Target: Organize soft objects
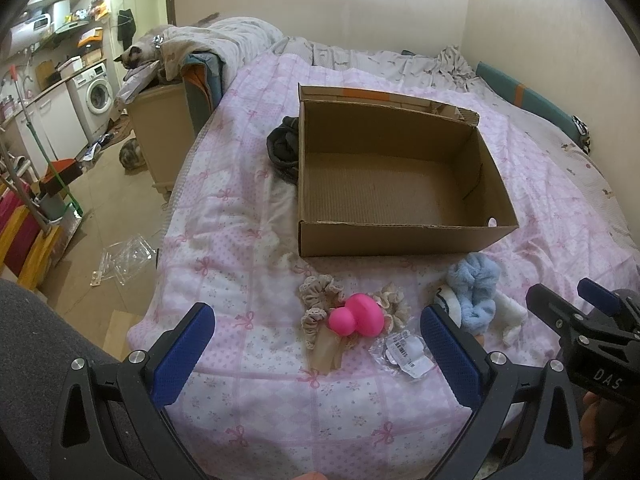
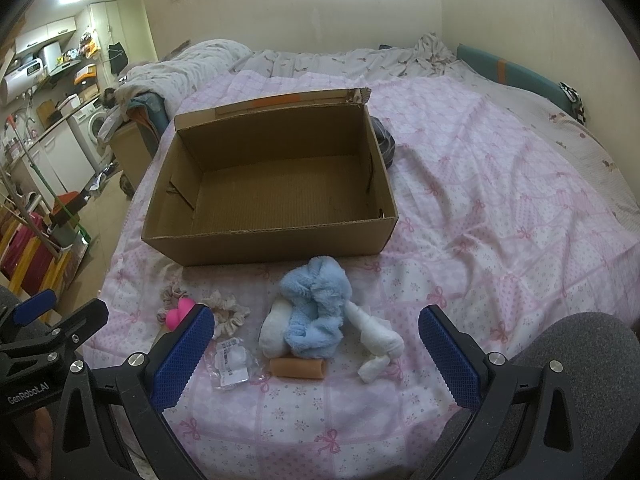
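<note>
A brown cardboard box sits open-topped on the pink bow-print bed, its corrugated floor bare. At its 6 o'clock lies a fluffy pale-blue scrunchie, crumpled over white rolled cloths; at 7 o'clock, a glossy pink rubbery toy rests among beige frilled scrunchies. The left tool and the right tool both stand apart, holding nothing.

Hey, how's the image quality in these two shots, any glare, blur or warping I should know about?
Left wrist view: strong fisheye bending, dark corners, cardboard box sharp, kitchen side dim and yellowish. Right wrist view: same warping, bright ceiling-light glare at upper left, blue fluffy item in focus, no motion blur.
</note>
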